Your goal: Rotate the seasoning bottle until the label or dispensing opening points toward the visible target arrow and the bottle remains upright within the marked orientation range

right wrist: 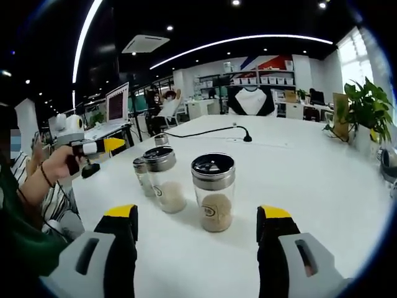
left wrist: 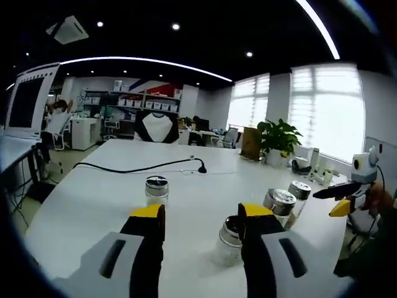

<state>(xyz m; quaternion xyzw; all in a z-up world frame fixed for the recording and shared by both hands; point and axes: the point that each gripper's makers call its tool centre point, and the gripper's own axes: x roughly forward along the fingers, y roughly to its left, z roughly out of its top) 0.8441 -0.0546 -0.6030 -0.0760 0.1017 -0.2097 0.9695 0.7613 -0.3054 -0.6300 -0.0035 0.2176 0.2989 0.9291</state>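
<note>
Left gripper (left wrist: 201, 220): jaws rise from the bottom centre of the left gripper view, spread wide, holding nothing.
Right gripper (right wrist: 198, 222): jaws spread wide at the bottom of the right gripper view, nothing between the yellow tips.
Seasoning bottle (right wrist: 213, 192): upright on the white table (right wrist: 310, 167), centre of the right gripper view, just beyond the open jaws; metal shaker lid, pale powder, round label facing the camera.
Second bottle (right wrist: 164, 179): just left of it, upright.
Third bottle (right wrist: 141, 174): behind the second, partly hidden.
Left view bottles: one (left wrist: 231, 239) beside the right jaw; a lone one (left wrist: 157, 189) centre.
Potted plant (left wrist: 278, 141): right of centre, far table edge.
Black cable (left wrist: 142, 168): across the table's far half.
</note>
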